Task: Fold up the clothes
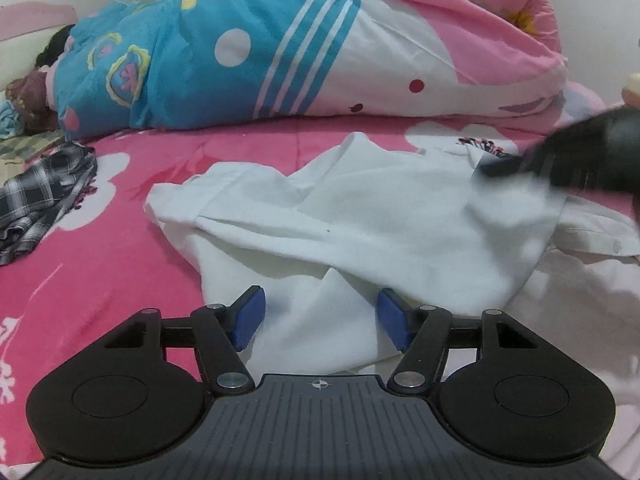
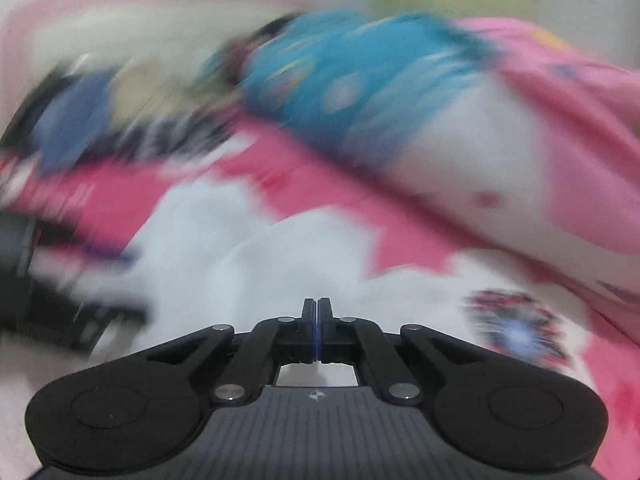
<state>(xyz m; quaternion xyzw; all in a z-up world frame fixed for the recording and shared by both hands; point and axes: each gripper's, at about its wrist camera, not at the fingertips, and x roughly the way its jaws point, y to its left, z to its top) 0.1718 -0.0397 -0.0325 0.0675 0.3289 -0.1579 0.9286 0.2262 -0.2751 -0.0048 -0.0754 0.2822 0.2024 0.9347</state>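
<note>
On the bed, far left: a plaid garment [image 1: 38,200] lies crumpled on the pink sheet [image 1: 120,280], well apart from what I'm working on.
Behind it all: big rolled quilt [image 1: 280,52], blue and pink, along the back of the bed.
Middle: the white shirt [image 1: 360,224] is the task piece, lying rumpled on the sheet with loose folds, nowhere near flat yet.
Left gripper [image 1: 320,316]: fingers spread, blue pads hovering over the shirt's near edge, nothing pinched between them.
Right gripper [image 2: 316,328]: fingers clenched tight together, and I can't see any cloth caught in them, so looks like an empty close.
Step, my guess: still setting up the first fold, getting a hold on the shirt.
Next move: probably lower my left fingers onto that near hem and pinch, and reopen the right to grab its side.
View differences: left camera is sharp and shows the plaid piece and my right gripper as a dark blur; right camera is smeared, but shows a printed patch [image 2: 520,332] up close.
</note>
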